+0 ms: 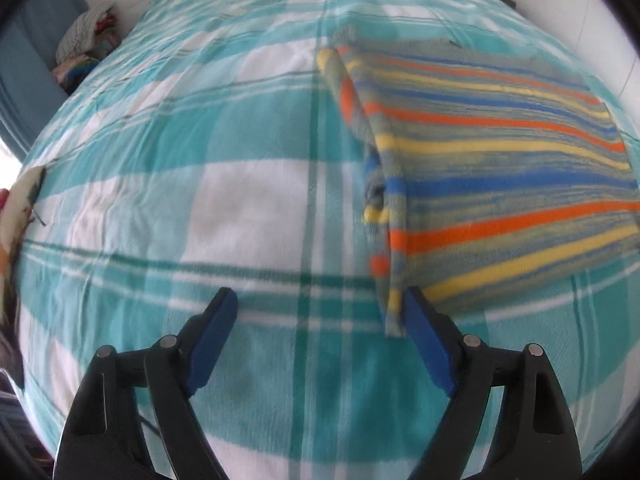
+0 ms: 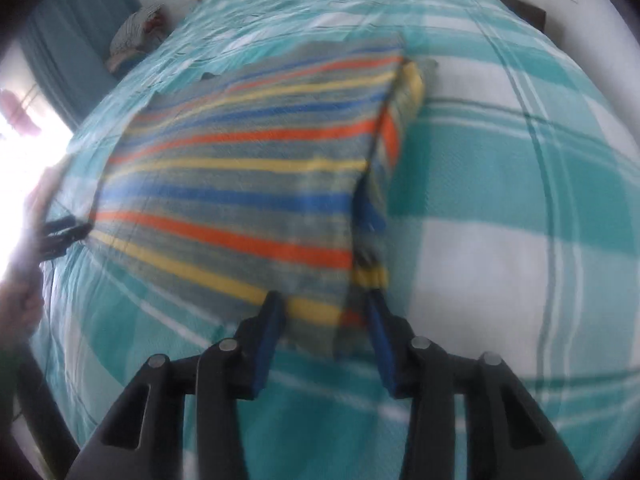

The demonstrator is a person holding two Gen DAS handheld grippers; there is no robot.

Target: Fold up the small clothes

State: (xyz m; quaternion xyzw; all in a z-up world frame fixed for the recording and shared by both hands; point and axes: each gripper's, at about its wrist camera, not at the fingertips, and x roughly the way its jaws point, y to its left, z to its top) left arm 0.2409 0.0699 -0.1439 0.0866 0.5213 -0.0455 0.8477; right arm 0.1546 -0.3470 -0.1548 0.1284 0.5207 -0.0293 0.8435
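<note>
lying flat: striped cloth [image 1: 488,152] folded on the checked bed sheet [image 1: 200,200], right side of the left view
left claw [image 1: 320,312]: wide, holding nothing, one finger beside the cloth's near corner
right claw [image 2: 324,312]: wide, around the cloth's near corner
pile of clothes [image 1: 86,46]: upper left, off the bed
in the way: nothing on the cloth

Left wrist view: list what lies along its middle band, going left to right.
Cream patterned cushion at the edge → teal-and-white checked bedsheet → folded sleeve edge of the striped garment → multicoloured striped knit garment.
</note>
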